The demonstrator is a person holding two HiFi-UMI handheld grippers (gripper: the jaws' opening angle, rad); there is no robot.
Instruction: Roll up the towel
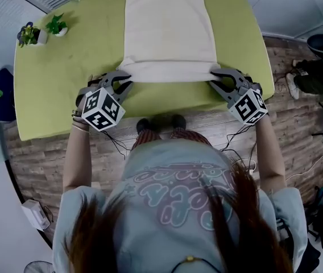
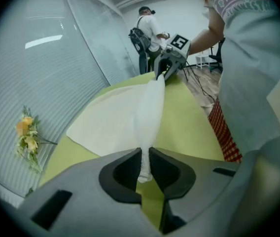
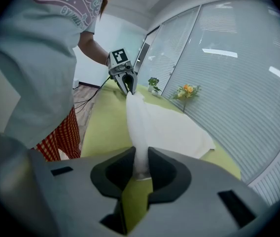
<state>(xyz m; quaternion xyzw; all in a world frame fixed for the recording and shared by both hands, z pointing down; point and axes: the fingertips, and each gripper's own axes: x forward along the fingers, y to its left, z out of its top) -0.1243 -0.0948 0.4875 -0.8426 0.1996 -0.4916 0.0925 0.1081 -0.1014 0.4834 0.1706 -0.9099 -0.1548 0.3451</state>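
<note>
A cream towel lies flat on the green table, its near edge folded over into a thick band. My left gripper is shut on the band's left end, the cloth pinched between the pads. At the band's right end my right gripper is shut on the towel in the same way. From each gripper view the raised band runs straight across to the other gripper.
Two small potted plants stand at the table's far left corner, and yellow flowers sit at the far edge. The table's near edge is right in front of the person. A person stands beyond the table by the blinds.
</note>
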